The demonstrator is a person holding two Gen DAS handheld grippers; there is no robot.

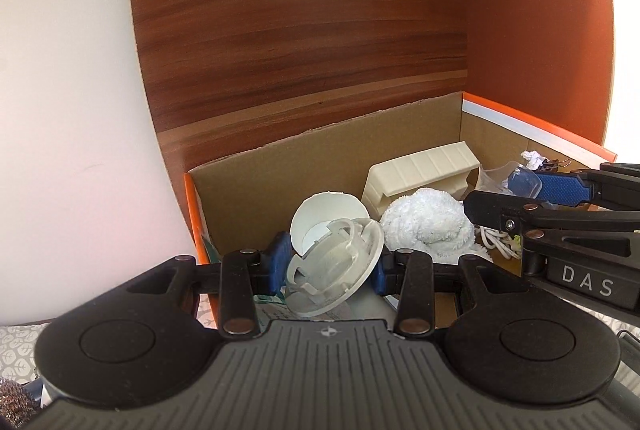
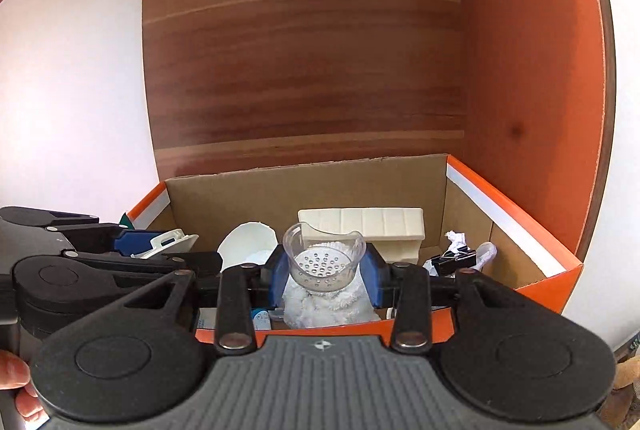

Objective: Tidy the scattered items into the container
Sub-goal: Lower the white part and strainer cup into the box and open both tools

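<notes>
— Cardboard box with orange rims sits against the wood-grain back panel, open at the top. What is each side holding?

— The left gripper has its blue-padded fingers closed on a translucent round lid, tilted, with raised ribs on the face turned to the camera. It hangs over the near left part of the box.

— And the right?

— The right gripper pinches a small clear plastic cup with a perforated bottom between its fingers. The cup is over the middle of the box, above a white fluffy towel.

— What already lies inside?

— In the left view, a white bowl-like piece stands on edge behind the lid, the towel beside it, and a cream ribbed plastic block behind the towel near the back wall. A white cable shows below the right gripper's fingers. In the right view, black binder clips and a crumpled white scrap lie in the right corner.

— Are the two grippers close?

— Side by side, each showing in the other's view.
</notes>
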